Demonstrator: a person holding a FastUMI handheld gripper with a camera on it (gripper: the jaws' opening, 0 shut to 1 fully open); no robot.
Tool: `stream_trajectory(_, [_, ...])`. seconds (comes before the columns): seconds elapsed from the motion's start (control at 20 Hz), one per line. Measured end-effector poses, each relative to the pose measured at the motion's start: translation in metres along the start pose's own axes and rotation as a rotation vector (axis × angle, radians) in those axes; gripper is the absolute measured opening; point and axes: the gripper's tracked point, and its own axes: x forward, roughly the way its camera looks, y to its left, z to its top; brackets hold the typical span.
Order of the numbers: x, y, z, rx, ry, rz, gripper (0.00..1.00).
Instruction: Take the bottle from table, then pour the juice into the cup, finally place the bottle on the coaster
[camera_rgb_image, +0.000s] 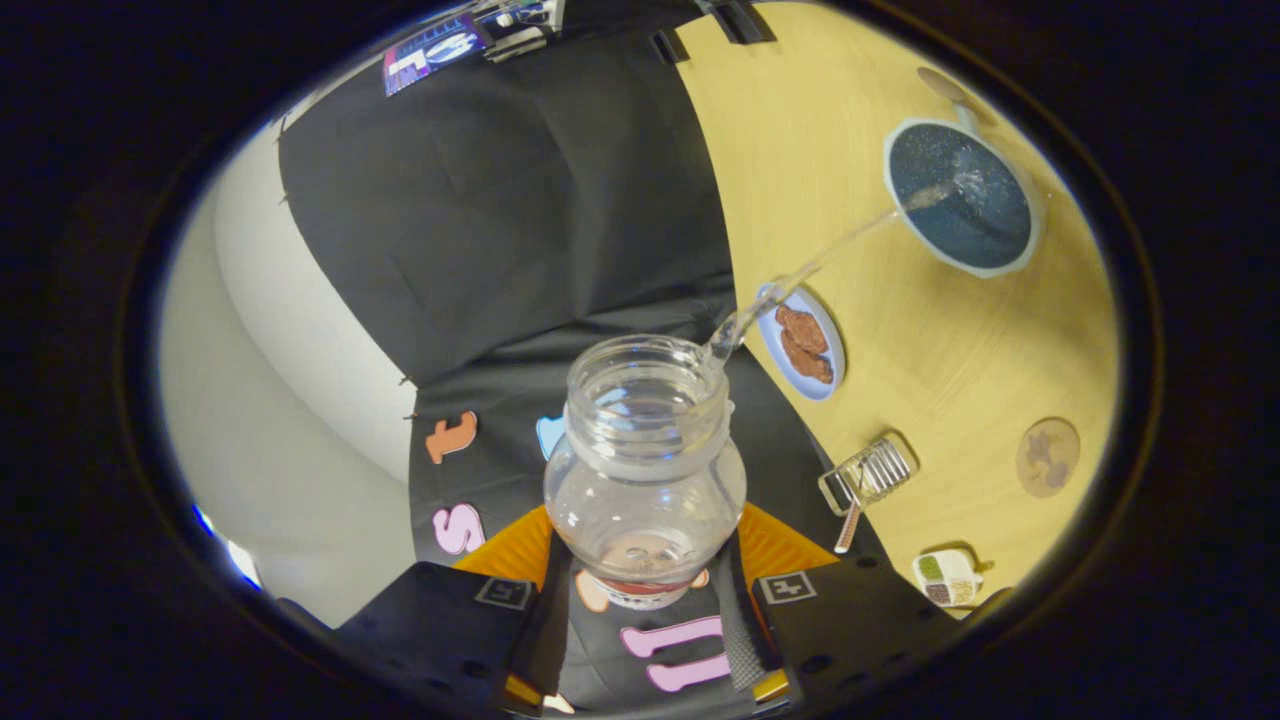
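The clear bottle sits tipped over between the fingers of the tool, both fingers pressing on its body, a firm grasp. Its open mouth points out over the counter, and a thin clear stream arcs from the lip right into the cup, splashing inside. Between bottle and cup lies a small plate with brown pieces on it. Nearer the fingers rests a clear ribbed container, beside it a small divided box, and farther out a round coaster.
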Motion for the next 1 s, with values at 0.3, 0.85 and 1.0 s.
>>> stream_trajectory(0.3, [-0.003,0.007,0.002,0.039,-0.008,0.033,0.67])
stream_trajectory(0.85, [-0.003,0.016,0.011,0.124,-0.035,0.072,0.67])
stream_trajectory(1.0, [0.002,0.019,0.011,0.143,-0.041,0.08,0.67])
